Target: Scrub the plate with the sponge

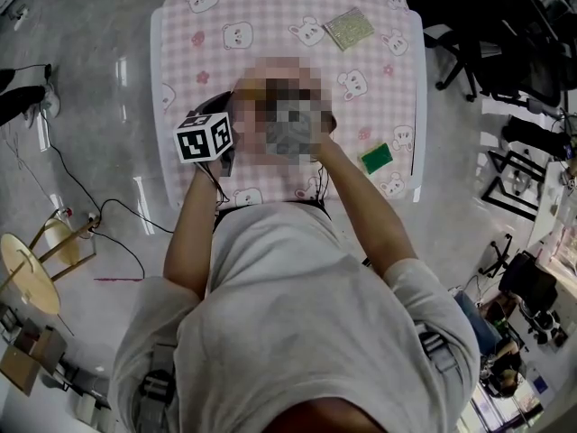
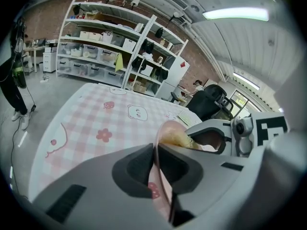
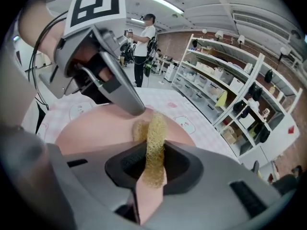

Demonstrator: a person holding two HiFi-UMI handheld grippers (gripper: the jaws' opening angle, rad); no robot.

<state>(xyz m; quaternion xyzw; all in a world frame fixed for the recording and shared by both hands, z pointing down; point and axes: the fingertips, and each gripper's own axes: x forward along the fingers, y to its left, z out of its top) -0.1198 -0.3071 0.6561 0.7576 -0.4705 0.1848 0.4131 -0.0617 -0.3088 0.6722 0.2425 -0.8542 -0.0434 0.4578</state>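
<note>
Seen from above, a person leans over a table (image 1: 270, 7) covered in a pink checked cloth printed with bunnies. Both arms reach toward the middle of the frame, where a blurred patch covers the work.

In the left gripper view, the left gripper (image 2: 154, 150) has its jaws clamped on the rim of a pink plate (image 2: 163, 133). The plate stands on edge and runs up from the bottom centre of the frame. Behind it, to the right, is the right gripper's grey body.

In the right gripper view, the right gripper (image 3: 153, 152) has its jaws closed on a yellow sponge (image 3: 156, 128) at the centre of the frame. The sponge's far end presses against the plate's pink face, which fills the middle left.

On the cloth, a green pad (image 1: 377, 158) lies at the right of the overhead frame. A pale square pad (image 1: 349, 28) lies near the top right.
</note>
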